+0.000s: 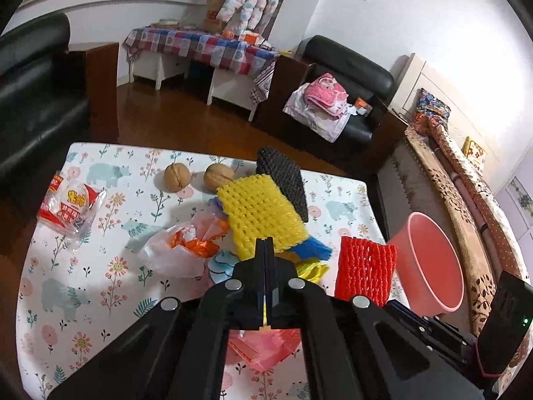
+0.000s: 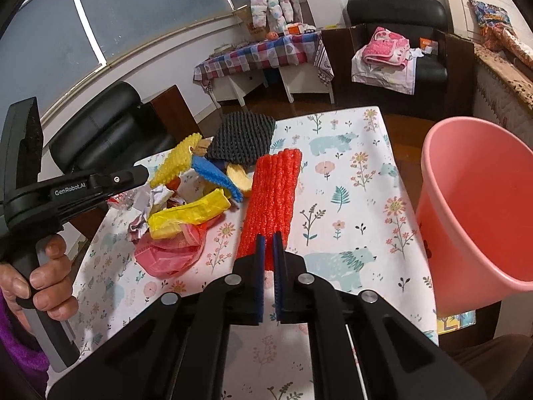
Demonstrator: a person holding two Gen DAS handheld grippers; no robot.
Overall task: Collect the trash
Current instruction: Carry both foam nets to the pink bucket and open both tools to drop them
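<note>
Straight ahead of your right gripper (image 2: 269, 238) lies the red foam net (image 2: 271, 200), its long axis running away from you along the worktop (image 2: 349, 200), near end between the tips. Those jaws are almost closed and look pinched on that end, though how firm the grip is I can't tell. The pink bucket (image 2: 479, 206) stands just to the right, off the worktop's edge, so your right hand is the nearer one for the drop. Your left gripper (image 1: 265, 245) has its jaws fully closed, seemingly on the near edge of the yellow foam net (image 1: 263, 213), in the heap left of the red one.
</note>
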